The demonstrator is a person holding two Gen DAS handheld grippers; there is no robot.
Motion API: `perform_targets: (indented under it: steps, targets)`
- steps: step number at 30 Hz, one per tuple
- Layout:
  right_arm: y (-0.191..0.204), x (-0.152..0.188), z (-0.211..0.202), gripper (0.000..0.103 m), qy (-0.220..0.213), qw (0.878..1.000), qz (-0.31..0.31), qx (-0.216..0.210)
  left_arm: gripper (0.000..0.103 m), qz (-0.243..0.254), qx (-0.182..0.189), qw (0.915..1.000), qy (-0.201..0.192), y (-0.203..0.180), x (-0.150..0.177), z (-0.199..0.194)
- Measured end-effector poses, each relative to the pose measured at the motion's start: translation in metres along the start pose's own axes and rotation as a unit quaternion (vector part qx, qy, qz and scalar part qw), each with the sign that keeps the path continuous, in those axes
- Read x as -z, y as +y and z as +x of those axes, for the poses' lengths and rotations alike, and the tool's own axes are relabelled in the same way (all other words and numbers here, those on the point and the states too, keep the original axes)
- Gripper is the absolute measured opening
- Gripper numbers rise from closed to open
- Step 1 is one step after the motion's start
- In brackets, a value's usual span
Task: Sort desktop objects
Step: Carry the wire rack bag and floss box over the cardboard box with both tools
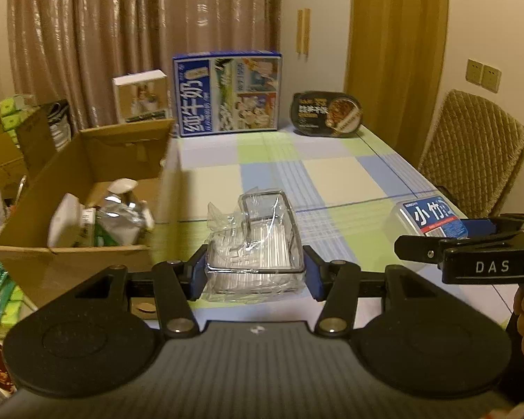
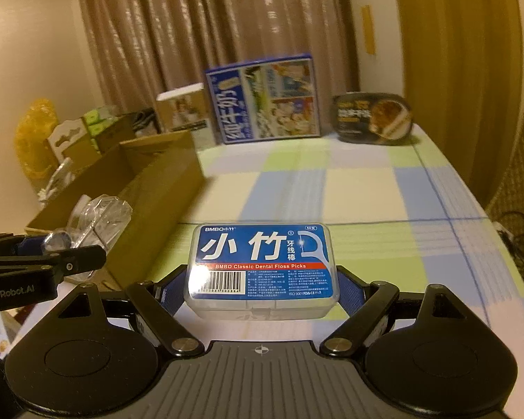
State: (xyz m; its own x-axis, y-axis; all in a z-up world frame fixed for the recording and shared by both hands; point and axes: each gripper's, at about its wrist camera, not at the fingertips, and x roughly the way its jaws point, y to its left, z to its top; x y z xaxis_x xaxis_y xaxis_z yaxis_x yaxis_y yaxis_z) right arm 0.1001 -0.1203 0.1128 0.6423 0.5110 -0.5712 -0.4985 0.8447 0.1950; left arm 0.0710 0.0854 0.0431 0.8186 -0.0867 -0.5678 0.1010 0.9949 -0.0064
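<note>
My left gripper (image 1: 255,272) is shut on a clear plastic box in crinkled wrap (image 1: 258,241), held just above the checked tablecloth (image 1: 332,174). It also shows in the right wrist view (image 2: 97,220) at the left. My right gripper (image 2: 262,289) is shut on a blue-labelled dental floss pick box (image 2: 262,265), above the tablecloth (image 2: 366,192). That box shows in the left wrist view (image 1: 431,218) at the right. An open cardboard box (image 1: 87,188) stands left of the table, holding a silver pouch (image 1: 122,216) and white items.
A blue milk carton (image 1: 227,94), a small white box (image 1: 139,96) and a black food bowl (image 1: 326,113) stand at the table's far edge. A wicker chair (image 1: 471,150) is at the right. Clutter lies left of the cardboard box (image 2: 150,181).
</note>
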Motion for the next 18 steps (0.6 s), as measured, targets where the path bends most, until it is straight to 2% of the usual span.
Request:
perform_targets:
  steps: [11,18]
  targets:
    - [0.056,-0.026,0.016,0.083,-0.013,0.998,-0.032,-0.056,0.049,-0.03,-0.048,0.9983,-0.012,0.059,-0.01,-0.033]
    - [0.103,-0.05,0.036,0.083,-0.022,0.993,-0.074,-0.089,0.049,-0.043,-0.076,0.996,-0.018,0.106,-0.019,-0.045]
